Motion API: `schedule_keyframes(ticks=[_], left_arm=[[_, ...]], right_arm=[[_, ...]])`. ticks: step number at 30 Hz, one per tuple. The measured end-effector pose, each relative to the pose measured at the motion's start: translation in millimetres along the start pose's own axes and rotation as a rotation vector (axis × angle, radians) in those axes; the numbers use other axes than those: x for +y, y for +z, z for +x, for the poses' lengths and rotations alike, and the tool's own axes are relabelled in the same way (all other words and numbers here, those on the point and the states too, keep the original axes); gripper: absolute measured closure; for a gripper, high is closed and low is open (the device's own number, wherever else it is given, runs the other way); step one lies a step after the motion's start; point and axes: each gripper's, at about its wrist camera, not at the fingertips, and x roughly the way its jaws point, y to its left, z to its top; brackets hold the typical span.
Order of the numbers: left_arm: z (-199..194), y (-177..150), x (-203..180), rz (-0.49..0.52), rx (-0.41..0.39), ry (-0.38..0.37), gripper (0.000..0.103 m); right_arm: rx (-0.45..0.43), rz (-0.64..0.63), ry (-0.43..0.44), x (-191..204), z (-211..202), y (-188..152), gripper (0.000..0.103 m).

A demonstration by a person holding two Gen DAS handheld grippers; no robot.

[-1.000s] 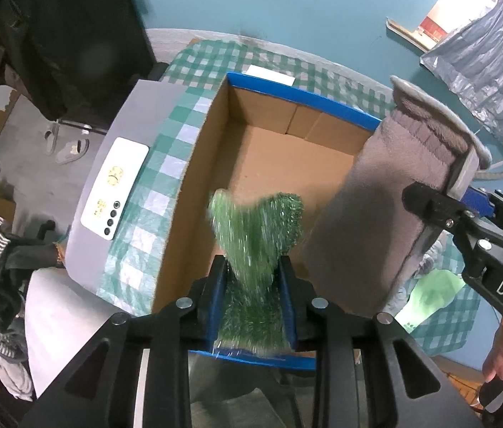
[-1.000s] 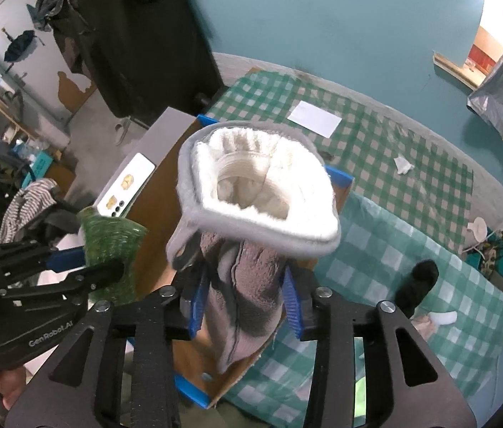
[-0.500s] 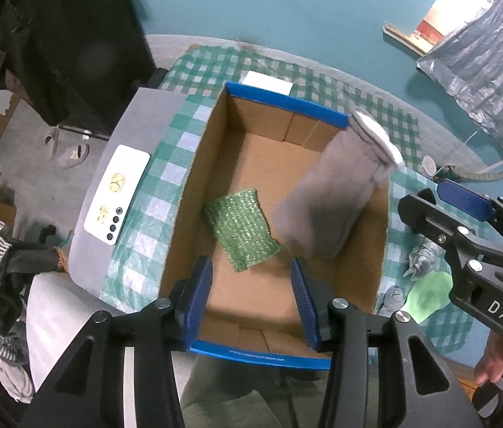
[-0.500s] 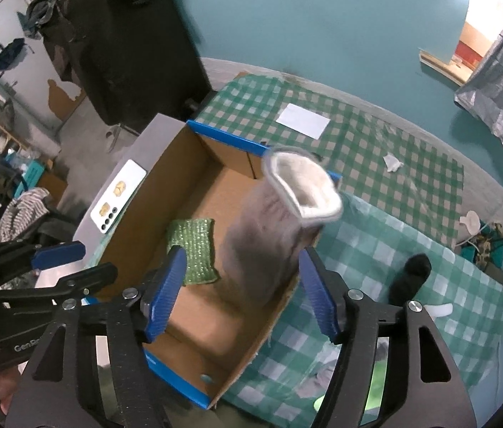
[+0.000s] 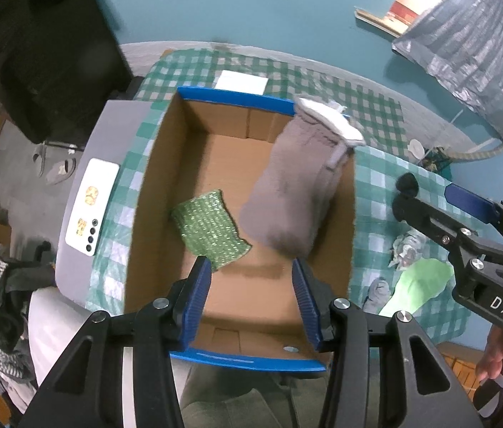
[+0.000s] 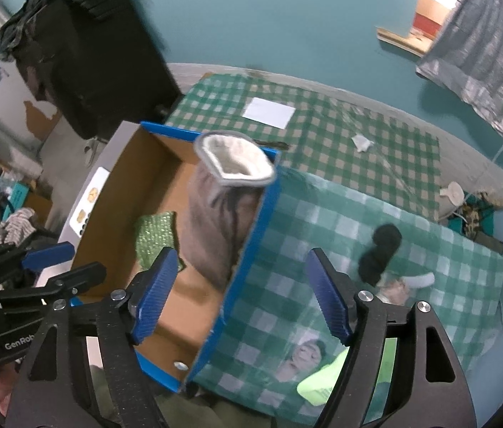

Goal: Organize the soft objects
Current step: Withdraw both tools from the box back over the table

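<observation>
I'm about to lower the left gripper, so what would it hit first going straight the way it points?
Most likely the bare floor of the cardboard box. The left gripper is open and empty; the green scrubber and grey sock lie just beyond its fingertips. Depth is hard to judge.

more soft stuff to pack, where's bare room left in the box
Bare floor runs along the far wall and left side of the cardboard box. The green scrubber and gray boot crowd the middle and right wall.
</observation>
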Motion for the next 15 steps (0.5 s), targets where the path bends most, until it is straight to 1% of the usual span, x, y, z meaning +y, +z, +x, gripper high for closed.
schedule_keyframes(ticks=[9, 15], left_arm=[[2, 3, -42, 0.097, 0.000, -0.016, 0.055], [4, 0, -69, 0.153, 0.004, -0.033, 0.055]], right_arm=[[0.001, 0.120, -0.040, -47, -13, -24, 0.028], [0.001, 0.178, -0.073, -75, -23, -42, 0.028]])
